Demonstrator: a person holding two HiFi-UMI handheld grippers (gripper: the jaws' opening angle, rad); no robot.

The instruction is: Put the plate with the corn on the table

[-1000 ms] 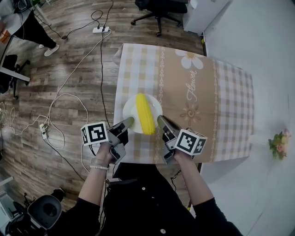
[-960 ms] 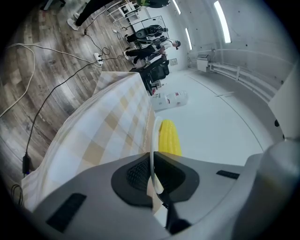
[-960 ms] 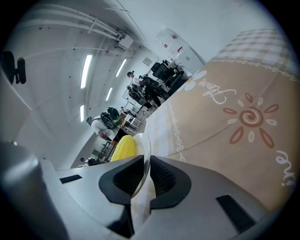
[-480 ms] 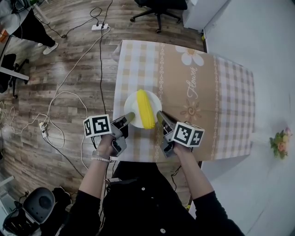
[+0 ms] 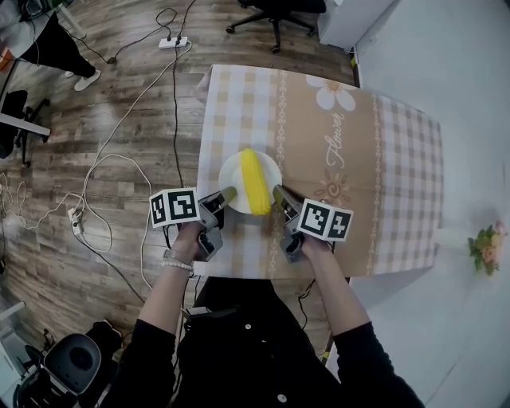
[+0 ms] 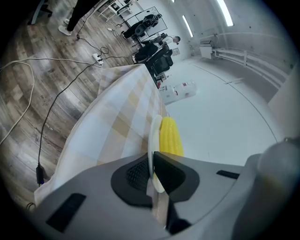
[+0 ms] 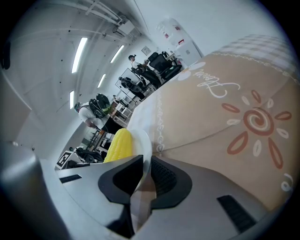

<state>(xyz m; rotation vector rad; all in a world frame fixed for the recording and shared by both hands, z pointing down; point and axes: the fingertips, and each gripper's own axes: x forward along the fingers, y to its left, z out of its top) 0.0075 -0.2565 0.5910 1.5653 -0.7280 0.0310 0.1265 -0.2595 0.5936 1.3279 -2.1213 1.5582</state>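
A white plate [image 5: 231, 171] carrying a yellow corn cob [image 5: 255, 182] hangs over the near left part of the table [image 5: 382, 175], which wears a beige checked cloth. My left gripper [image 5: 229, 194] is shut on the plate's near left rim, and my right gripper [image 5: 278, 191] is shut on its near right rim. In the left gripper view the plate [image 6: 154, 136] stands edge-on between the jaws with the corn [image 6: 170, 137] beside it. The right gripper view shows the plate rim [image 7: 143, 145] pinched between the pads, the corn [image 7: 118, 144] to its left.
Cables [image 5: 119, 151] and a power strip [image 5: 174, 42] lie on the wooden floor to the left. An office chair [image 5: 275, 12] stands beyond the table's far edge. A person's legs [image 5: 48, 48] show at the far left. A flower bunch [image 5: 484, 245] sits at the right.
Both grippers have carried the plate with the corn a little further away over the table. Their hold on the rim is unchanged.
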